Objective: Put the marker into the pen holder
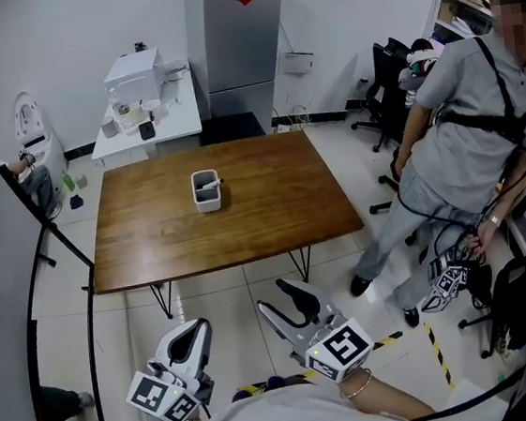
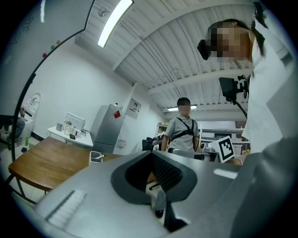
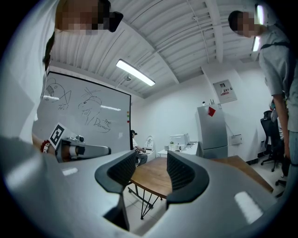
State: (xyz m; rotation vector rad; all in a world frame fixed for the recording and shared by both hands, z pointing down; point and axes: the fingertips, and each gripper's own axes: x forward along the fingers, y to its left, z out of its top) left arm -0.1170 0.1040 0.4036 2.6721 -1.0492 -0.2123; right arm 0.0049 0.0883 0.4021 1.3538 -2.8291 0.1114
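Note:
A white pen holder [image 1: 206, 190] stands near the middle of the wooden table [image 1: 273, 213], with a marker [image 1: 215, 183] leaning inside it. Both grippers hang low over the floor in front of the table, well short of the holder. My left gripper [image 1: 194, 335] is shut with nothing in it; its pads meet at the tips [image 2: 150, 153]. In the left gripper view the pen holder [image 2: 96, 157] shows small on the table [image 2: 42, 162]. My right gripper [image 1: 291, 304] is open and empty; between its jaws [image 3: 151, 169] only the table [image 3: 153, 179] shows.
A person [image 1: 464, 154] stands right of the table and holds another marker-cube gripper [image 1: 451, 282] low. Behind the table are a white side table with appliances [image 1: 143, 105], a grey fridge [image 1: 229, 39] and office chairs [image 1: 389, 77]. A whiteboard [image 1: 7, 281] borders the left.

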